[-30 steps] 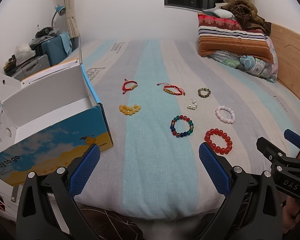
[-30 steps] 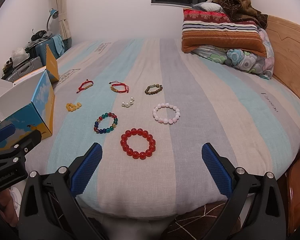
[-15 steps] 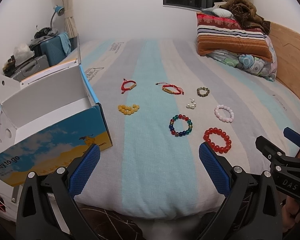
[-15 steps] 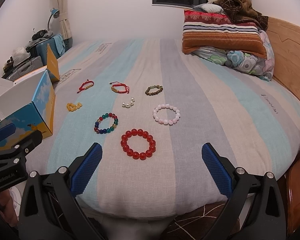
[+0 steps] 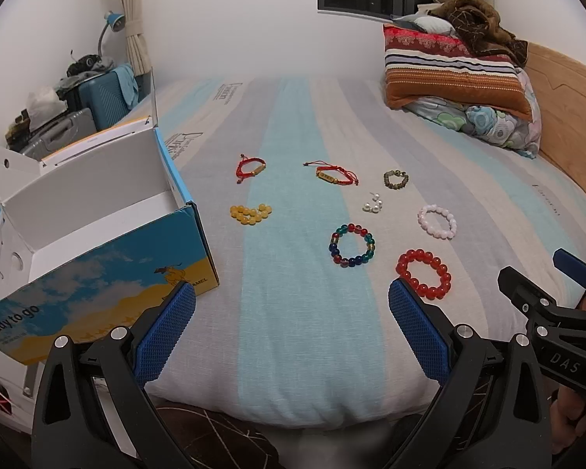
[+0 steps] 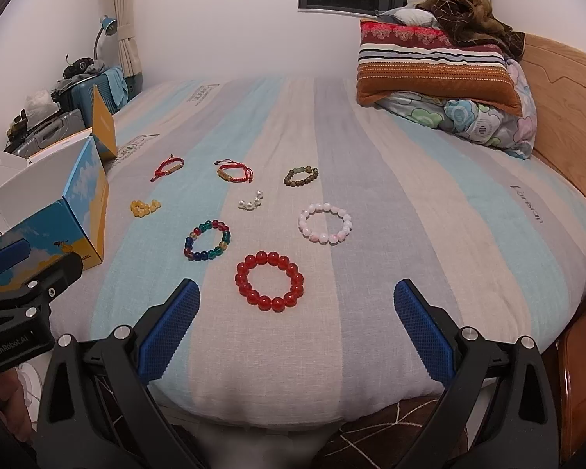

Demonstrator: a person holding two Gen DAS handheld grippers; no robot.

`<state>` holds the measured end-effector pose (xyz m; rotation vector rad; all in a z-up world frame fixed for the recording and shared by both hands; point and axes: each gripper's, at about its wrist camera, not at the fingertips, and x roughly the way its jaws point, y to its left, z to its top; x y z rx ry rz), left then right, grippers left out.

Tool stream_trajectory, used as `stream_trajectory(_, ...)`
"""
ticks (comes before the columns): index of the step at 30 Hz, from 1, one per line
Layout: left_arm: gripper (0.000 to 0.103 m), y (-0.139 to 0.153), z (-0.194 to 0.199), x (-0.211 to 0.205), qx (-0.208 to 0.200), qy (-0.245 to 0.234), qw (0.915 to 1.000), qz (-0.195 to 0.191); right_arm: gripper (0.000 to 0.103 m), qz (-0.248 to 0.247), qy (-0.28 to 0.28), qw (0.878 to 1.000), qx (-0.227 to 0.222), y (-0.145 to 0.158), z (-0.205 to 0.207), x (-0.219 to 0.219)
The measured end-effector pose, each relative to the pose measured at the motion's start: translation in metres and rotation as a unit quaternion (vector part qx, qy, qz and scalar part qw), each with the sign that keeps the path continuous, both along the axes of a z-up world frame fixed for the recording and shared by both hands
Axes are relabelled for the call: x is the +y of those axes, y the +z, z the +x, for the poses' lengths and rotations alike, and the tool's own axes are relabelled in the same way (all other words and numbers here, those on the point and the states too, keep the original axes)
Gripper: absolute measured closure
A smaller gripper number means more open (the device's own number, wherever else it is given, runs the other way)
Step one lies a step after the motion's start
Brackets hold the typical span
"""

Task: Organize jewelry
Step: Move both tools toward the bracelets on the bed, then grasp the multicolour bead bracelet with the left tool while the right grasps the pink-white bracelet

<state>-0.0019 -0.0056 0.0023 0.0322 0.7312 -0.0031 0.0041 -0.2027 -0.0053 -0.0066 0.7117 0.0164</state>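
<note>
Eight bracelets [image 6: 269,282] on bed [image 6: 429,215] | box [image 5: 97,250] left | both grippers' fingers [image 5: 164,332] spread, empty

Both wrist cameras looked from the foot of the bed [image 5: 293,351] toward the pillows [image 6: 433,66], low and close to the mattress edge. The left view sat further left, near the open box [image 5: 97,234]; the right view sat further right. The 2 views shared the 8 jewelry pieces, including the red bead bracelet [image 6: 269,287].
</note>
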Motion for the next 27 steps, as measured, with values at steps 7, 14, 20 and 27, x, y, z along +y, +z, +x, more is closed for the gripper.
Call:
stream_trajectory(7, 0.006, 0.000, 0.001, 0.000, 0.001, 0.000, 1.0000, 0.000, 0.007, 0.001, 0.001, 1.000, -0.001, 0.000, 0.000, -0.001)
stream_trajectory(14, 0.006, -0.002, 0.012, -0.004, -0.001, -0.005, 1.0000, -0.001, 0.007, 0.004, 0.001, 1.000, -0.001, 0.005, 0.008, -0.009)
stream_trajectory(20, 0.006, -0.010, 0.040, -0.016, 0.005, -0.018, 0.9998, 0.005, 0.007, 0.006, -0.003, 1.000, 0.019, 0.011, 0.047, -0.028)
stream_trajectory(27, 0.006, -0.034, 0.097, -0.042, 0.020, -0.038, 0.9990, 0.010, 0.007, 0.005, -0.011, 0.998, 0.061, -0.016, 0.116, -0.045)
